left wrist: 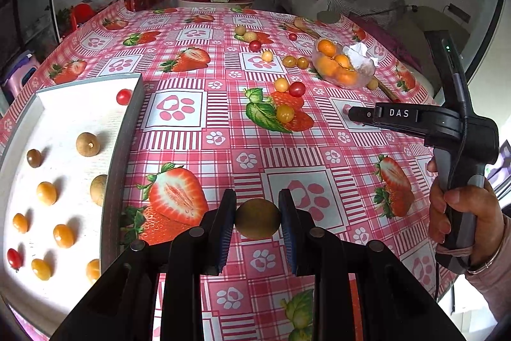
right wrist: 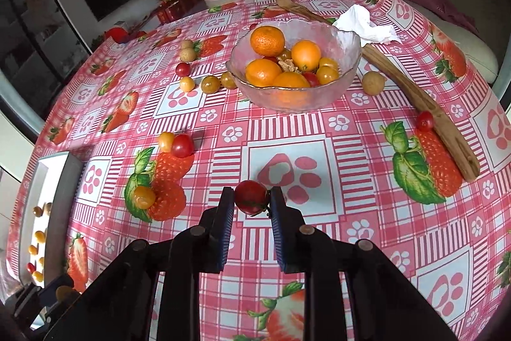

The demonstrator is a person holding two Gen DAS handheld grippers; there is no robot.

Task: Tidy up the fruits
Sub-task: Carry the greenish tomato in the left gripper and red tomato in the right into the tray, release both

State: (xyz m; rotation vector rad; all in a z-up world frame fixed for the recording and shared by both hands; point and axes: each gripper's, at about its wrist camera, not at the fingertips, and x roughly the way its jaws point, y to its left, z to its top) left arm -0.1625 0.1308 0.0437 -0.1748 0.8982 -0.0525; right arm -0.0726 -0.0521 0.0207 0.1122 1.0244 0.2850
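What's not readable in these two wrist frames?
- White tray: near end cut off by the left wrist frame's edge; in the right wrist view only a sliver shows.
- Brown round fruit in the left gripper: underside hidden.
- Red cherry tomato in the right gripper: sides covered by pads.
- Clear glass bowl: lower fruit buried under oranges.

strawberry-print table (right wrist: 319,130) with tray (left wrist: 124,130), glass bowl (right wrist: 345,37), loose fruits (right wrist: 182,145)

The tray (left wrist: 123,130) lies left on the table (left wrist: 223,117), the bowl (left wrist: 367,75) far right, loose fruits (left wrist: 289,88) between
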